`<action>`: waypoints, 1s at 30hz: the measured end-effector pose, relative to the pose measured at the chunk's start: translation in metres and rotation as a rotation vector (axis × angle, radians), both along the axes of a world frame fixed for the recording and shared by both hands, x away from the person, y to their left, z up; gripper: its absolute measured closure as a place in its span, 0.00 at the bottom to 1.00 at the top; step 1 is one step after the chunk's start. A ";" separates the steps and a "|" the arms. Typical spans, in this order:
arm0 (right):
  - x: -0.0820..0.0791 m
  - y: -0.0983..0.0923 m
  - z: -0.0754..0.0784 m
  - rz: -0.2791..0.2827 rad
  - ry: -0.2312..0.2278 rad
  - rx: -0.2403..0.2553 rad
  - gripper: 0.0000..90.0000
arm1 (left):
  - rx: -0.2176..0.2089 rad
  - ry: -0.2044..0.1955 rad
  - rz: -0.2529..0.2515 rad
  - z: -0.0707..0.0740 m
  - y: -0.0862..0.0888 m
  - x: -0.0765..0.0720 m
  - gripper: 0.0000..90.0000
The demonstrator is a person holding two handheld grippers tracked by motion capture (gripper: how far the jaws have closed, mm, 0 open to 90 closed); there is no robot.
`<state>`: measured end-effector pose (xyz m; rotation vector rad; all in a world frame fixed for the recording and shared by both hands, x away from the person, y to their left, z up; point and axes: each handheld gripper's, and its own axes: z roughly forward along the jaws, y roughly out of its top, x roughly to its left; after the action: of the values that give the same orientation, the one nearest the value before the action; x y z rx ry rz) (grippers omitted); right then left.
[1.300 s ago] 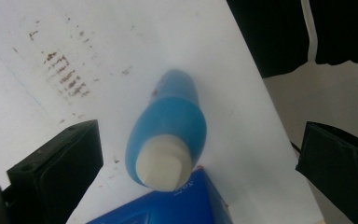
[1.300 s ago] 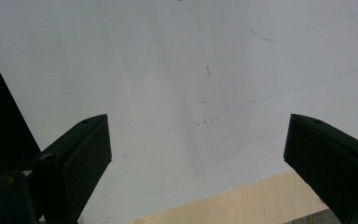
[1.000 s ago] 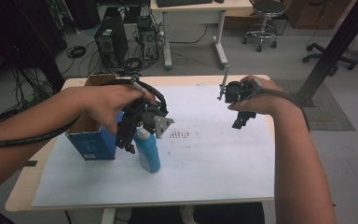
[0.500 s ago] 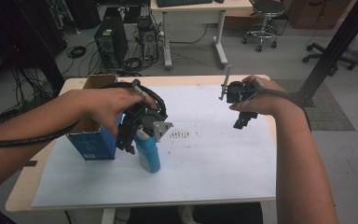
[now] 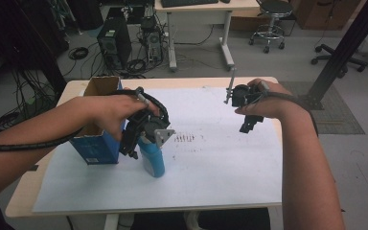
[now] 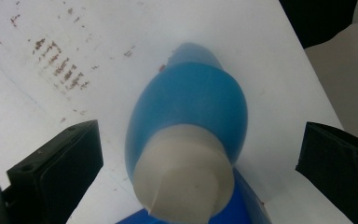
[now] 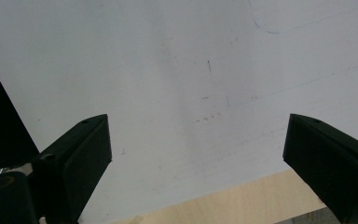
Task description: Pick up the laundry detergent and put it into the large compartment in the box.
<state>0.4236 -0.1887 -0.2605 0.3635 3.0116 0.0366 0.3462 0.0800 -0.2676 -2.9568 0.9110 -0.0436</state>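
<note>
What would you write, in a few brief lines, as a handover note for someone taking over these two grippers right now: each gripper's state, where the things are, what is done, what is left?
Left gripper: open, jaws either side of the blue bottle without touching it, seen from above its pale cap.
Right gripper: open, holding nothing, above the white paper near the table's far right edge.
Bottle: upright on the paper, beside the open blue cardboard box.
Done: left gripper lined up around the bottle.
Left: probably close on the bottle and lift it; its destination cannot be told, possibly the box.
</note>
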 end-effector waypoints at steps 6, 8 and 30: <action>0.000 0.000 -0.003 0.000 0.005 0.000 0.09 | 0.011 -0.005 -0.015 -0.012 0.000 0.002 0.00; 0.001 -0.001 -0.004 -0.001 0.004 0.000 0.08 | 0.009 -0.001 -0.019 -0.015 0.001 0.002 0.00; 0.000 0.001 -0.009 -0.001 0.008 -0.009 0.09 | 0.001 -0.031 -0.066 -0.026 0.008 0.003 0.00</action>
<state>0.4236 -0.1875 -0.2694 0.3655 3.0182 0.0210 0.3495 0.0882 -0.2939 -2.9163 1.0035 -0.0917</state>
